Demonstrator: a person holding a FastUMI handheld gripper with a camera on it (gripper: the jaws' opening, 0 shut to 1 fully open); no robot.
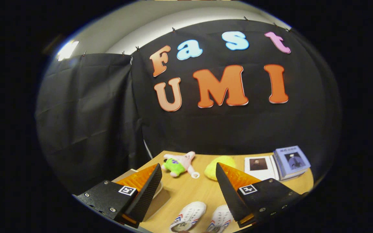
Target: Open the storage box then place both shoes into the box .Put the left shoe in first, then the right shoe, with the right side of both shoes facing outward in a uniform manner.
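- The jaws (189, 181) stand wide apart, clamped on nothing, raised above the wooden worktop (186, 194) in the lower middle of the frame;
- two white shoes (202, 218) lie side by side at the bottom centre, between and below the fingers, toes pointing away;
- a pale box-like edge, probably the storage box (160, 199), sits just behind the left finger; whether it is open I cannot tell;
- beyond the fingers lie a pink star plush toy (180, 163), a yellow plush (220, 165) and two books (277, 165) at lower right;
- judged stage: the very start, nothing grasped; the next move calls for swinging left and down to the box lid.
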